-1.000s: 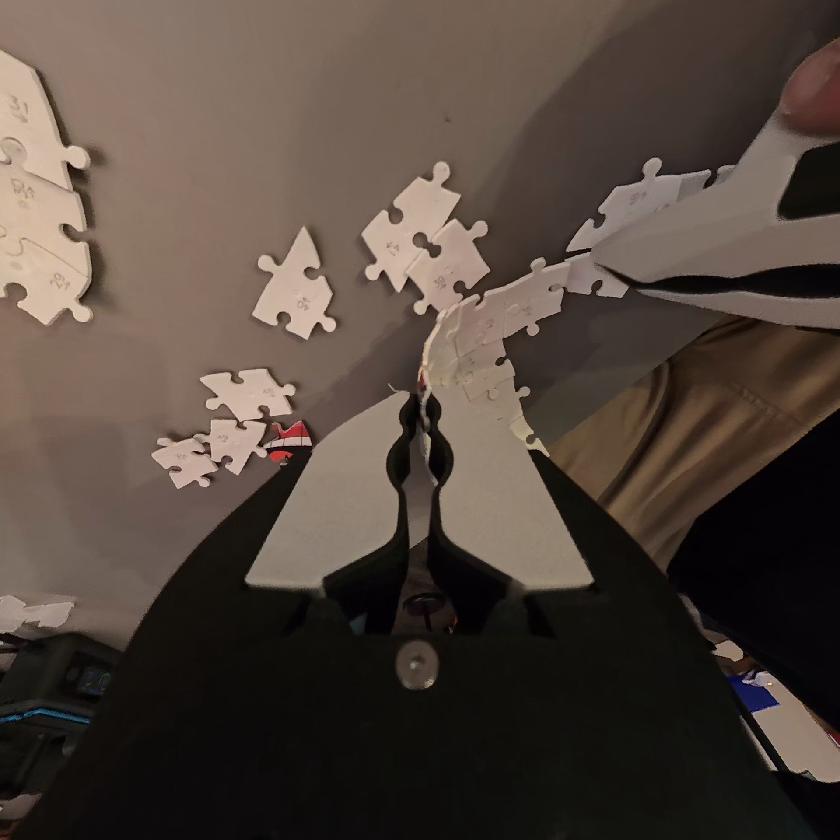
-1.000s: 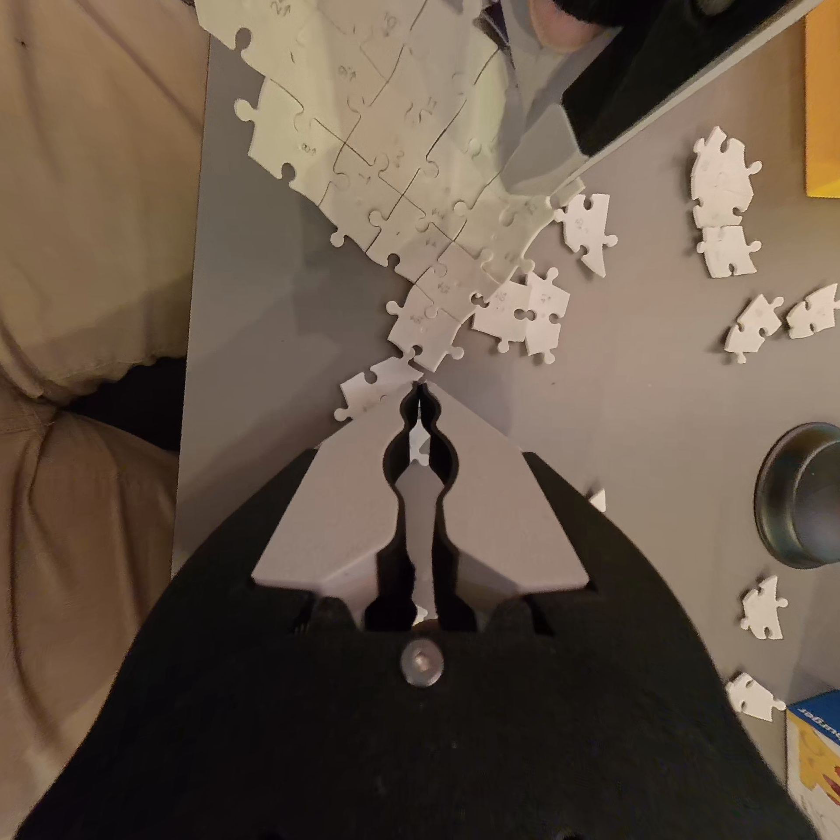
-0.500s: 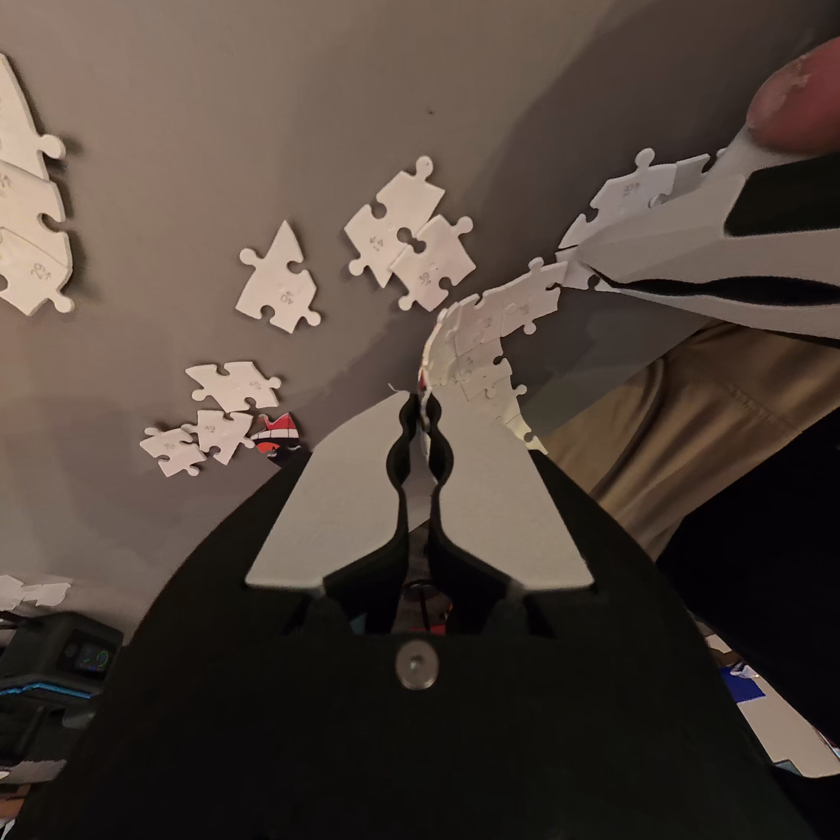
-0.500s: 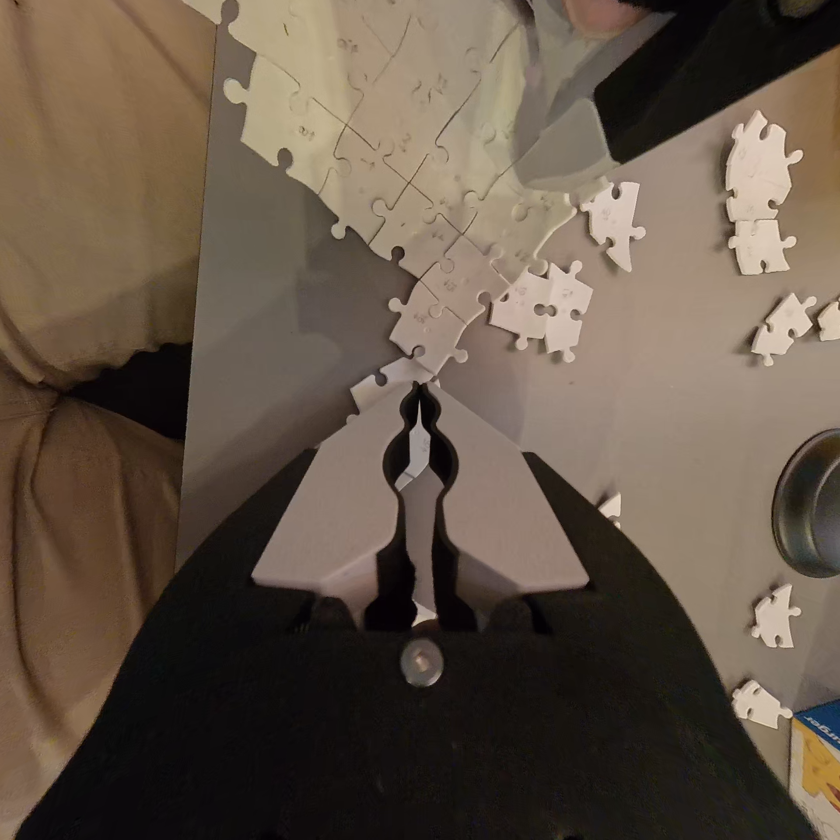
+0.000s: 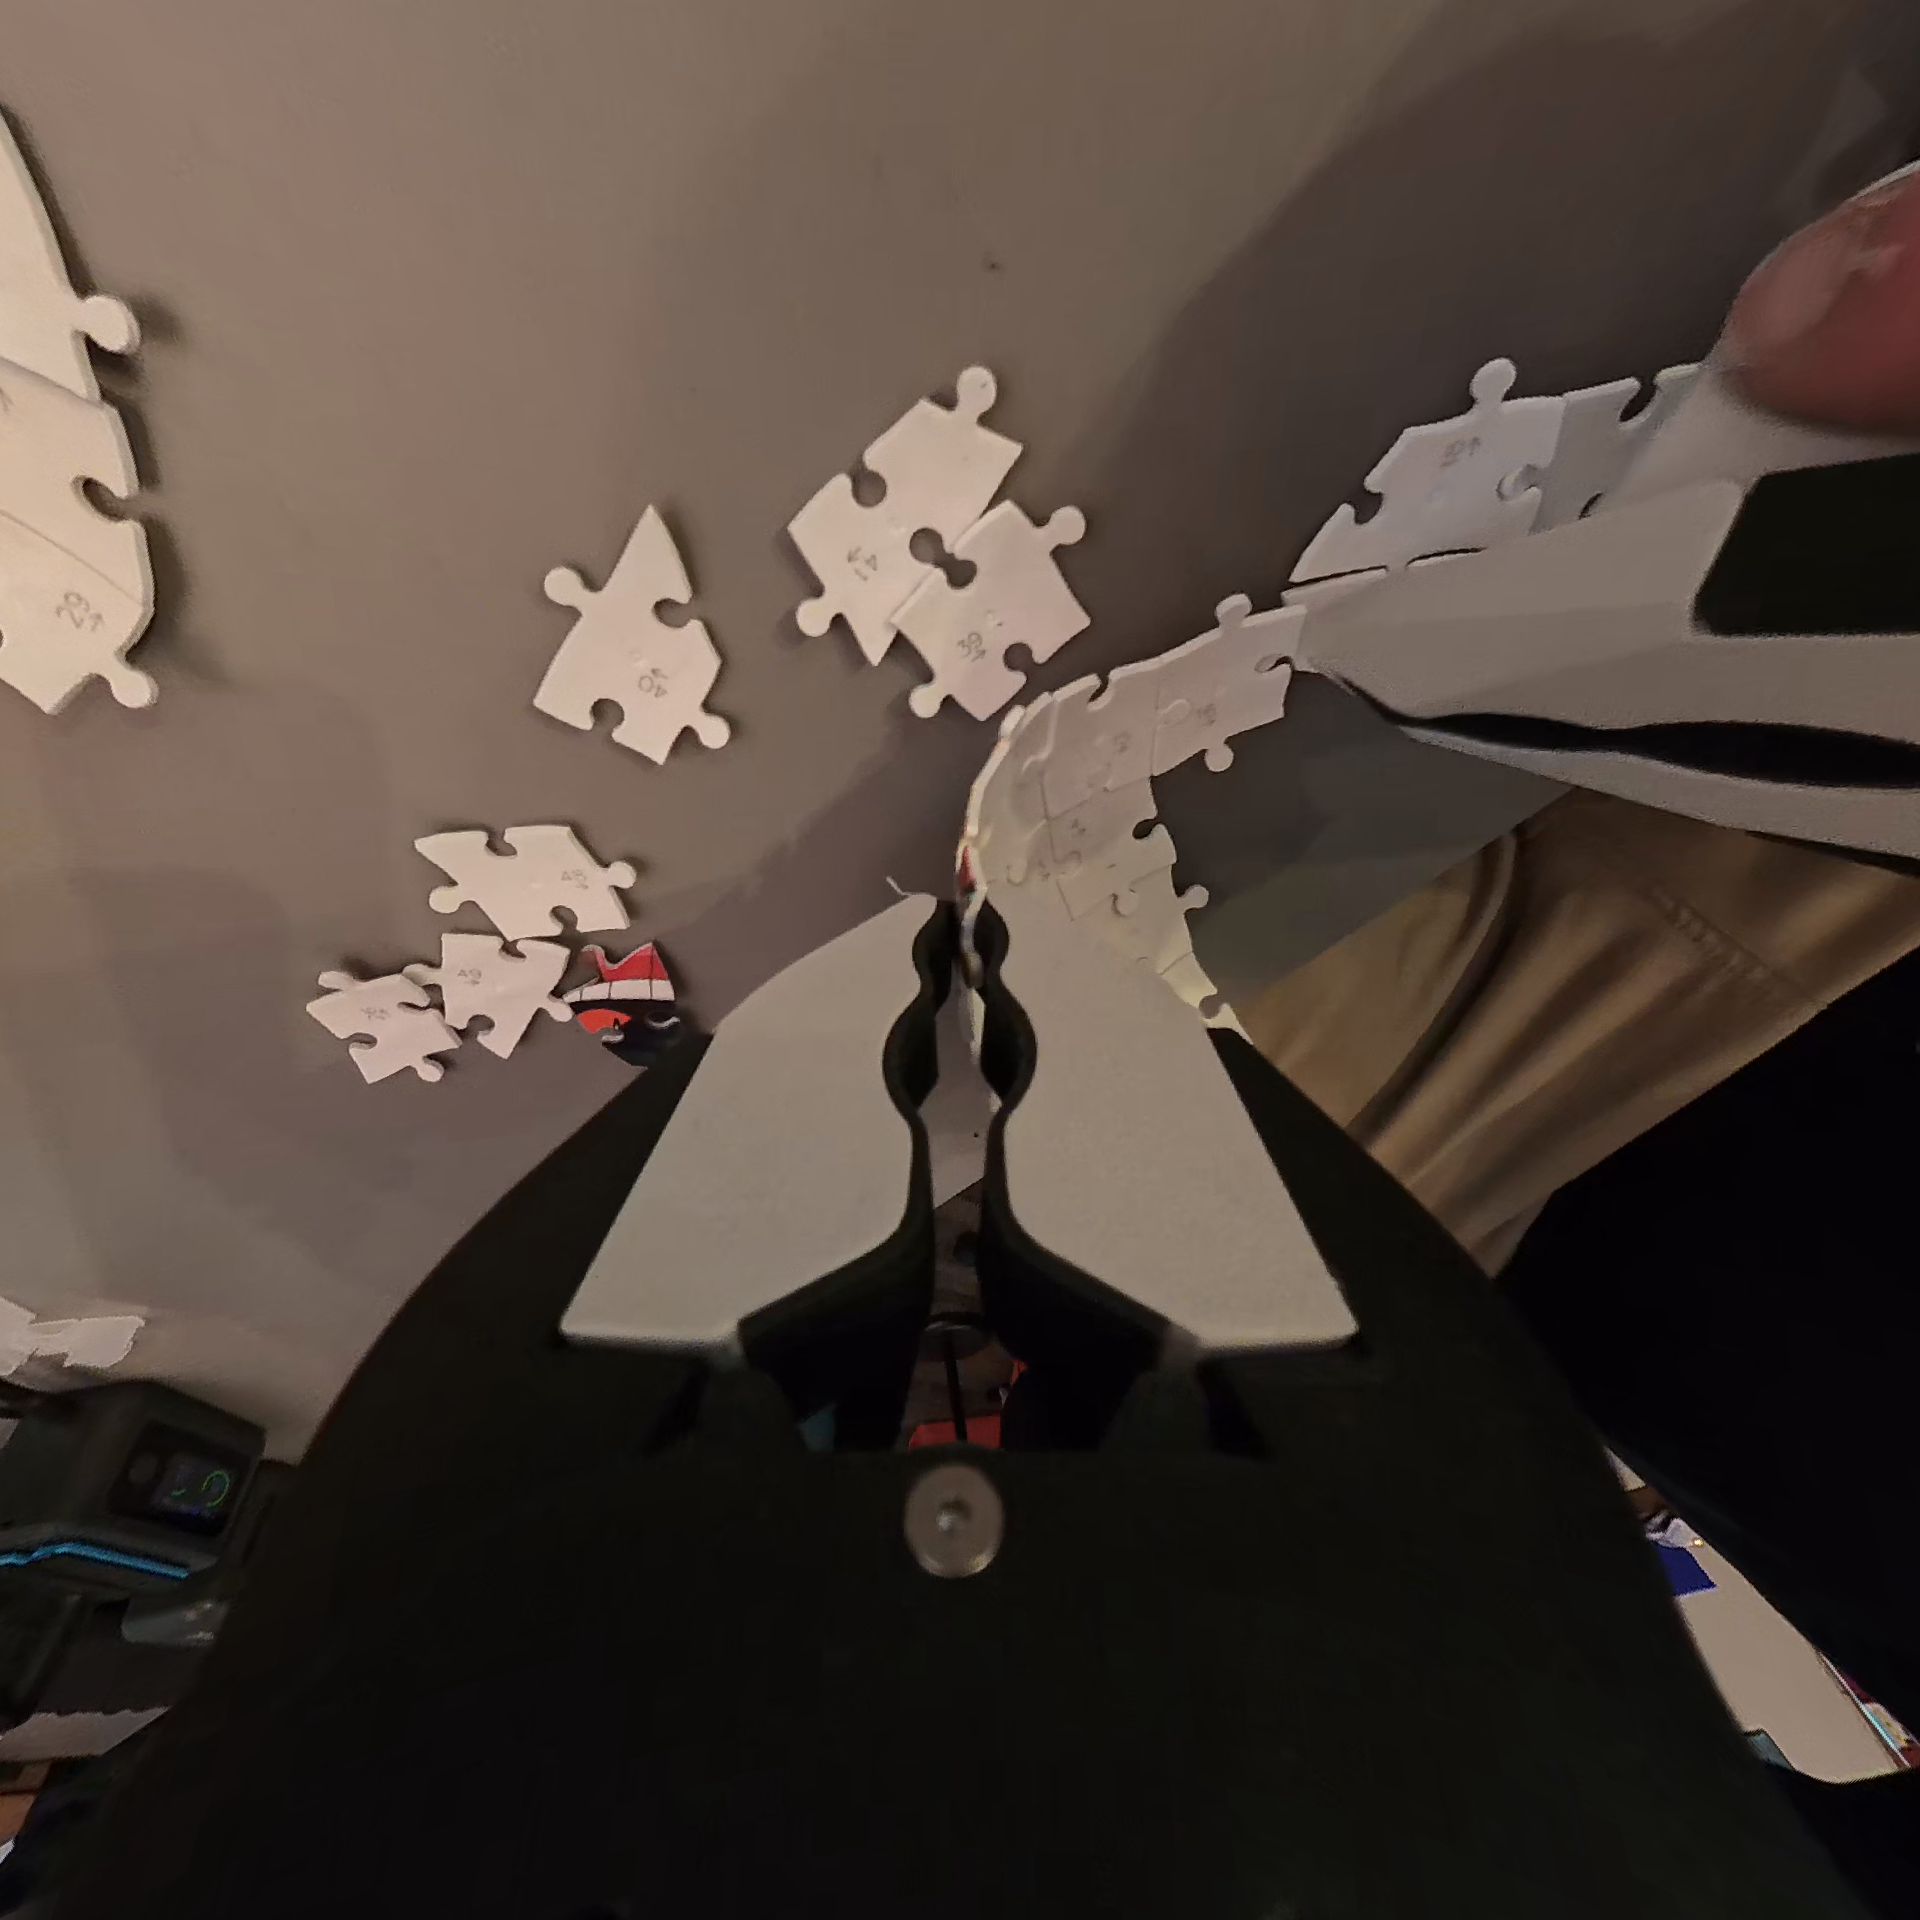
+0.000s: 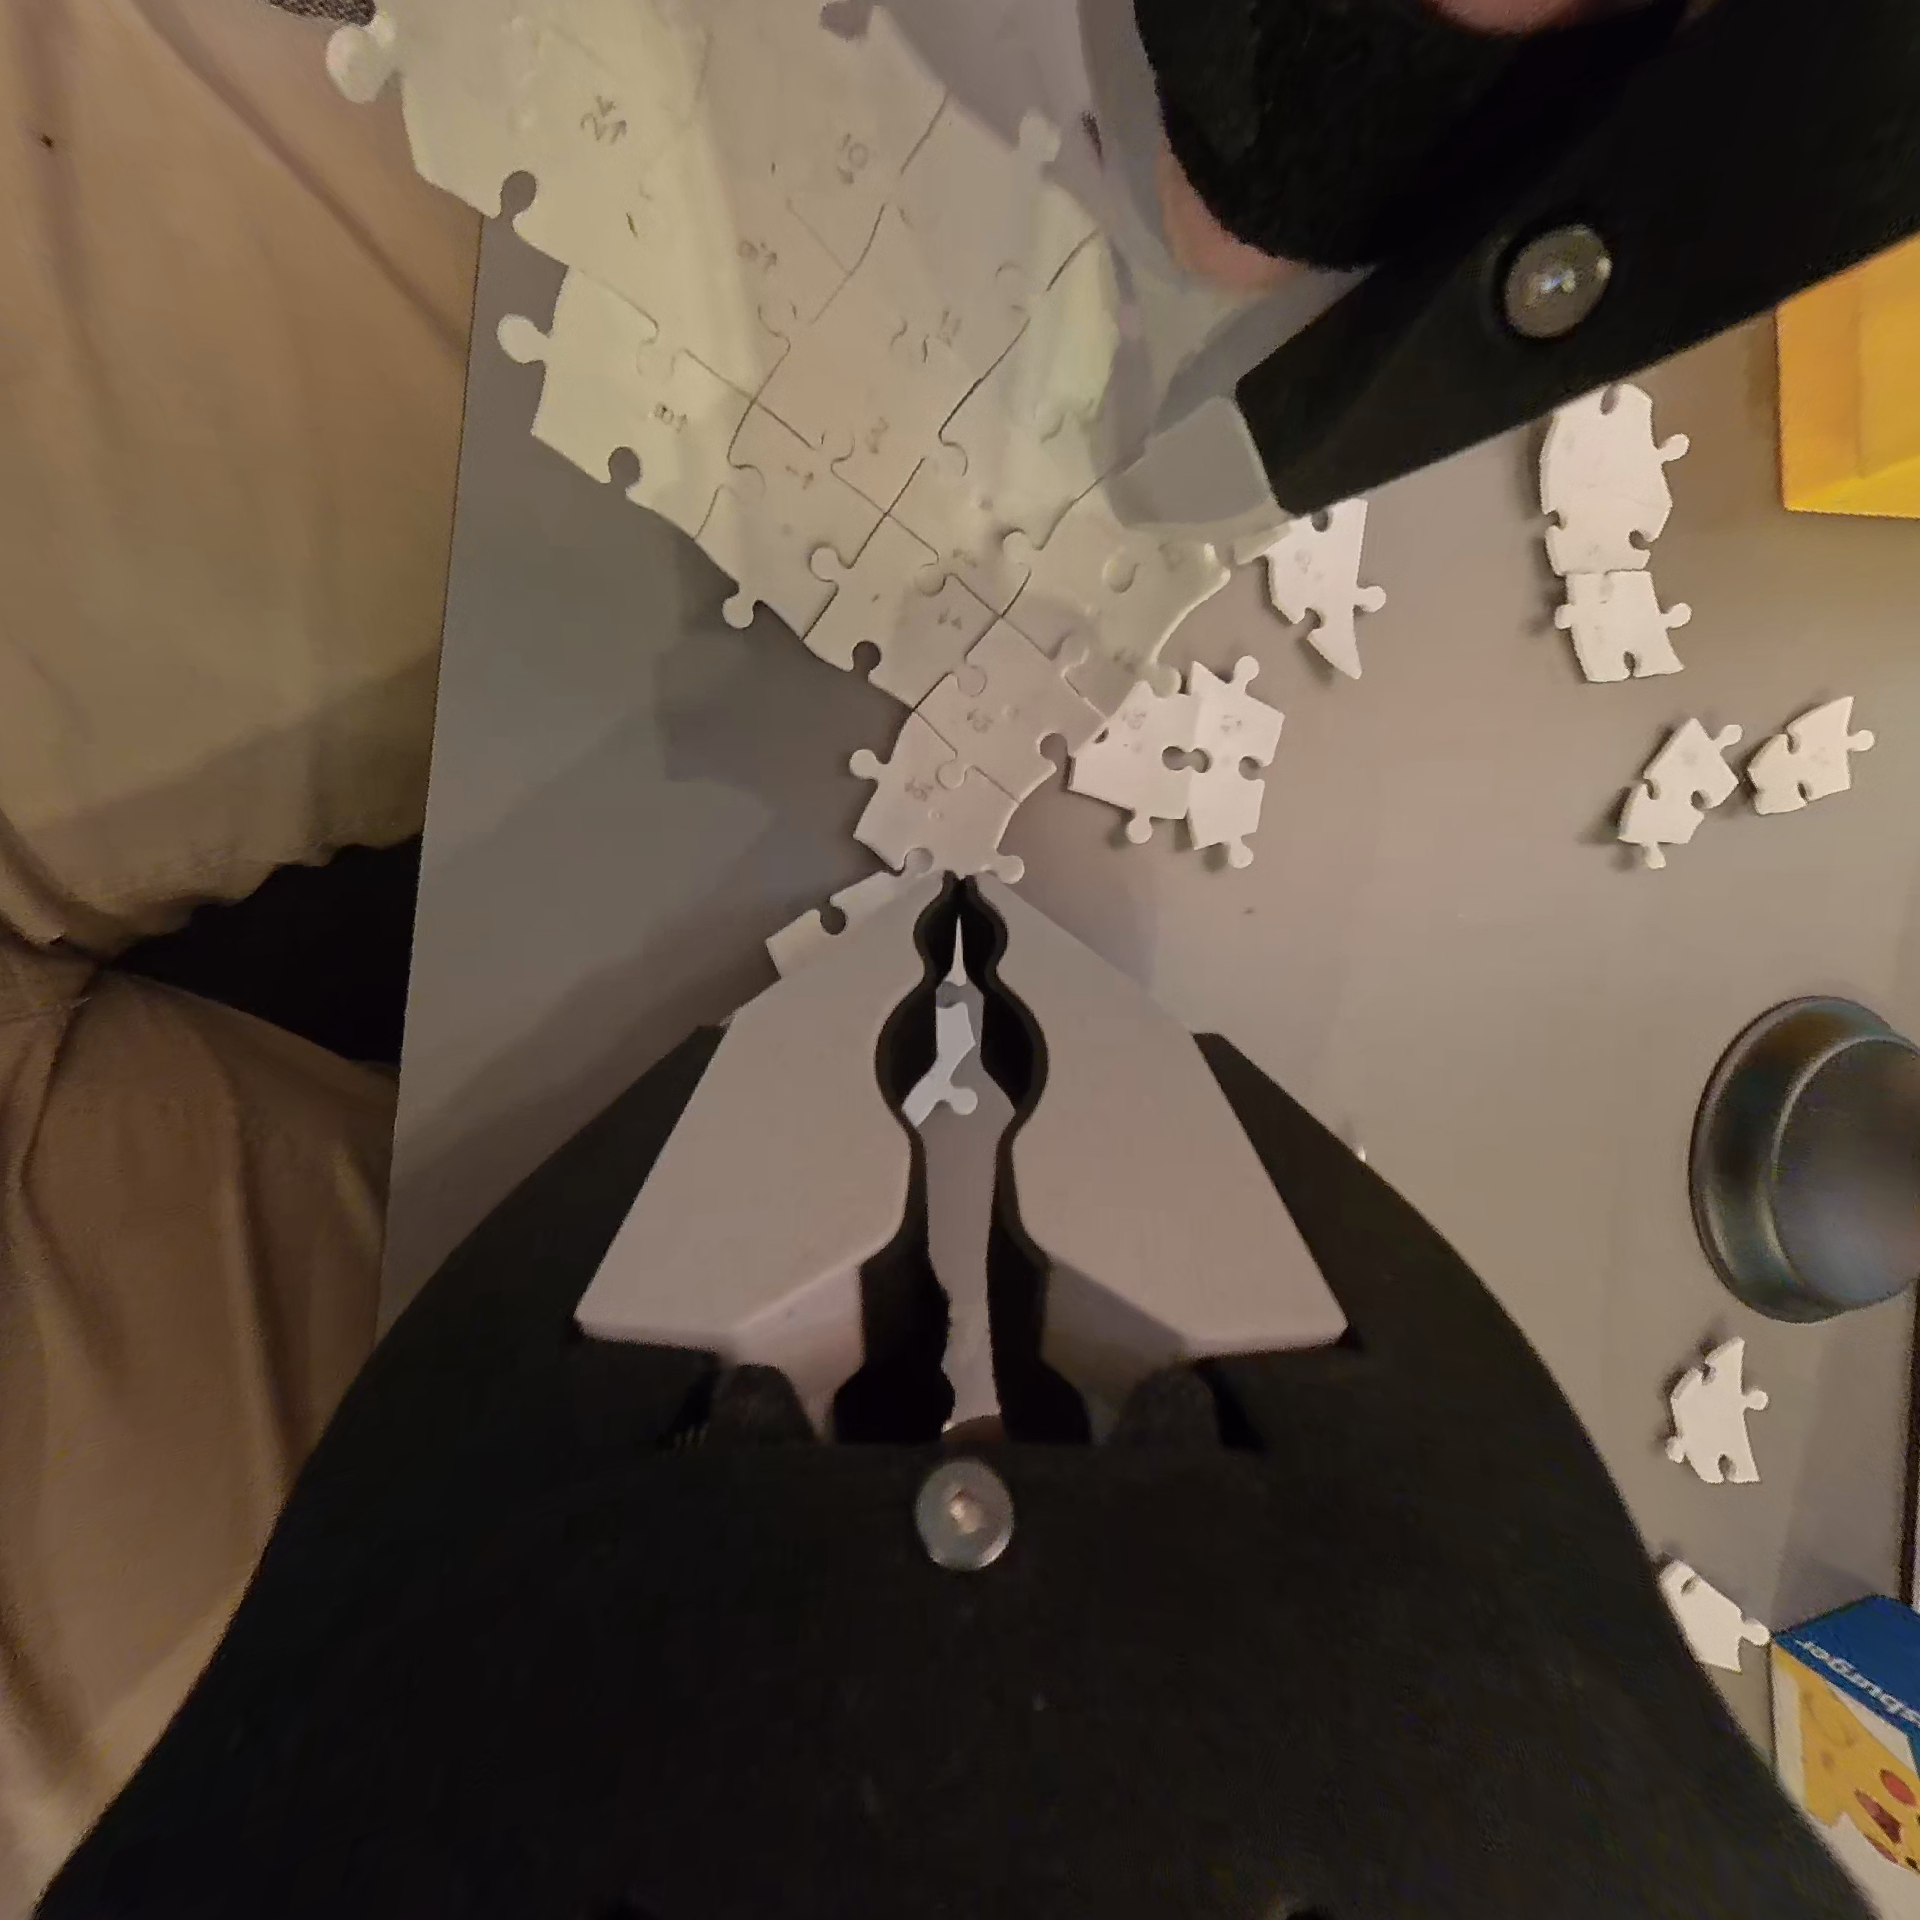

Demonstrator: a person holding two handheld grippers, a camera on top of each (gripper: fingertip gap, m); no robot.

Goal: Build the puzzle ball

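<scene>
Loose pieces (image 5: 636, 639) drifted left; both hand-held grippers clamp the curved sheet (image 6: 831, 416).

loose pieces (image 5: 634, 649): one small grey number on each white back
joined shell (image 6: 831, 416): numbered likewise
box (image 6: 1849, 1745): printed word on blue side
dark device (image 5: 187, 1481): lit screen, unreadable

Left gripper (image 5: 961, 914), jaws pinched on the edge of a curved assembled puzzle shell (image 5: 1101, 769) — right gripper (image 5: 1382, 665) clamps its far end. Loose white pieces (image 5: 634, 644) lie scattered on the grey worktop (image 5: 520, 260).
</scene>
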